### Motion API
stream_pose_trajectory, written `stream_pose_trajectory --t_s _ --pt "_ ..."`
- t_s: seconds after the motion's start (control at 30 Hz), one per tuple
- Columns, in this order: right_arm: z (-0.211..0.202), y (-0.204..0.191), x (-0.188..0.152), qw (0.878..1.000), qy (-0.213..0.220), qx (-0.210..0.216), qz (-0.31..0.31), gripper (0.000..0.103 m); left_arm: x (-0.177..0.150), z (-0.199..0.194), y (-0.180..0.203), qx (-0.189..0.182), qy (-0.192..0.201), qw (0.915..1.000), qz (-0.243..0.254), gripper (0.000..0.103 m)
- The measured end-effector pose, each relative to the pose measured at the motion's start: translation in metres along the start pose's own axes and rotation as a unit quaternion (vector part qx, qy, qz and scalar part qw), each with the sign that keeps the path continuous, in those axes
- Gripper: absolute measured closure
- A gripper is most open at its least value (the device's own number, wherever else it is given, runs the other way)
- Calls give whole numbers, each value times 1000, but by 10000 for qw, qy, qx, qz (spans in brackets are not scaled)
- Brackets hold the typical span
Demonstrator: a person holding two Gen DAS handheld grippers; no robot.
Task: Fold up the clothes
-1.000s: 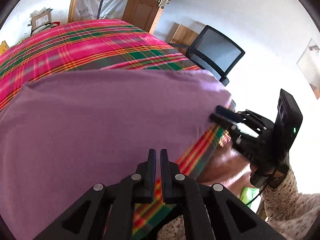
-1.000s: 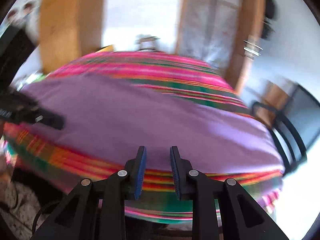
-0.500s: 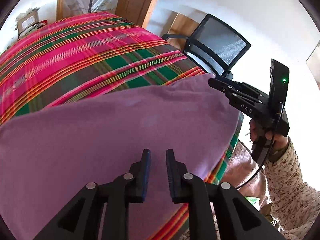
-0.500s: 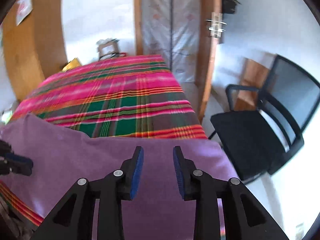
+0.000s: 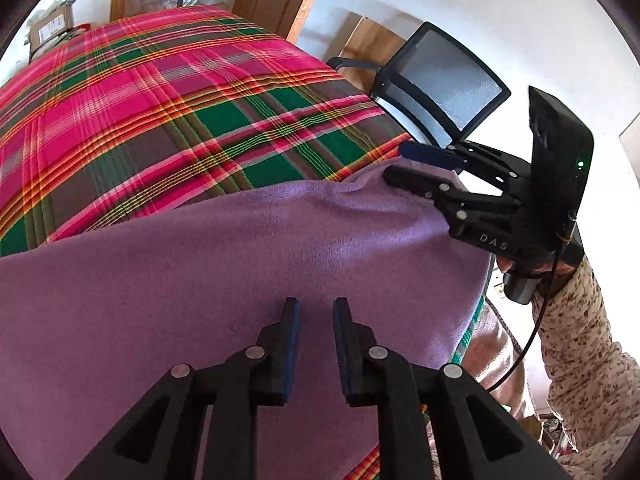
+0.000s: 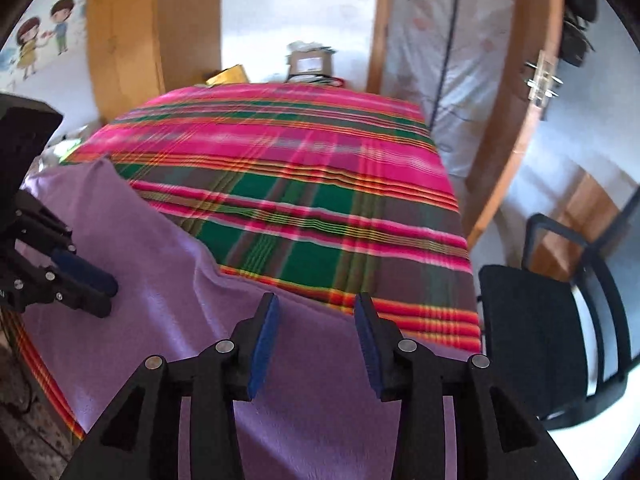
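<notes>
- My left gripper (image 5: 315,312) stood slightly parted, empty, above the purple cloth (image 5: 224,280).
- My right gripper (image 6: 316,308) had just been opening, nothing between its jaws, the cloth's far edge below it on the plaid bed (image 6: 304,184).

The purple cloth (image 5: 240,280) runs out past the left and bottom picture edges in the left wrist view, so its full outline cannot be told. It hides the bed's (image 5: 160,92) near edge. The left gripper's (image 5: 316,312) body covers part of the cloth. In the right wrist view the left gripper (image 6: 100,292) is cut off at the left picture edge. The plaid bedcover (image 6: 280,200) is smeared by blur. The chair (image 6: 560,340) is cut off at the right. The boxes (image 6: 308,64) beyond the bed's far edge are too small and blurred to identify.
</notes>
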State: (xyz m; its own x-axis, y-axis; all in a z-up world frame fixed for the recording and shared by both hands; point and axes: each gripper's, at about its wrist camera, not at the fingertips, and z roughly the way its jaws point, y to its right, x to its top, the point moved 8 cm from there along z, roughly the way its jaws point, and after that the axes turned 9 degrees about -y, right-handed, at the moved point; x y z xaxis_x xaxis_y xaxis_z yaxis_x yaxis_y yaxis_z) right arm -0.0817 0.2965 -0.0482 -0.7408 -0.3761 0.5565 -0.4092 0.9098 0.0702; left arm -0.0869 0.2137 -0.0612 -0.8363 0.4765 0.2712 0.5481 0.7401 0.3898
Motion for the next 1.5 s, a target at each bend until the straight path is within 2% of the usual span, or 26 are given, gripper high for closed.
stream_pose_trajectory --t_s 0.1,0.27,0.3,0.4,0.53,0.6,0.63,0.73,0.9,0.97,1.0,1.03,1.27,1.33,1.5 --pt "10 -3 -1 9995 -236 113 -175 62 -1 -1 -1 -44 15 10000 -1 86" --pt "12 -6 -2 9989 -303 309 -191 64 -1 -1 -1 -59 41 10000 -4 86" --pt "12 -7 -3 9987 -309 342 -196 69 -1 -1 -1 -58 48 10000 -2 86" --pt "11 -9 -2 9987 -294 332 -251 92 -1 -1 0 -26 72 10000 14 86" --pt "6 -3 1 9995 -139 246 -150 99 -1 -1 1 40 113 9999 34 85" --pt "-1 2 5 10000 44 42 -53 99 -1 -1 2 60 127 9999 36 85" --pt "-3 4 8 9999 118 -62 -27 103 -1 -1 2 65 128 9999 36 84" --pt "1 9 11 9995 105 -310 19 103 0 -1 3 71 135 9999 31 82" --pt "5 9 5 9998 -9 87 162 99 0 0 3 112 147 9998 51 81" --pt "6 8 2 9996 -48 197 176 87 0 0 4 115 156 9998 64 79" --pt "7 8 1 9995 -72 236 176 78 0 0 5 109 164 9998 73 78" --pt "8 8 0 9995 -99 245 168 75 0 1 5 104 172 9998 80 77" --pt "14 0 -5 9994 -266 188 -75 70 -1 1 7 138 192 9997 87 77" --pt "14 6 -6 9994 -271 233 -15 63 -1 2 7 149 199 9996 98 77" --pt "14 9 -9 9992 -214 322 84 62 0 2 7 126 208 9997 75 77"
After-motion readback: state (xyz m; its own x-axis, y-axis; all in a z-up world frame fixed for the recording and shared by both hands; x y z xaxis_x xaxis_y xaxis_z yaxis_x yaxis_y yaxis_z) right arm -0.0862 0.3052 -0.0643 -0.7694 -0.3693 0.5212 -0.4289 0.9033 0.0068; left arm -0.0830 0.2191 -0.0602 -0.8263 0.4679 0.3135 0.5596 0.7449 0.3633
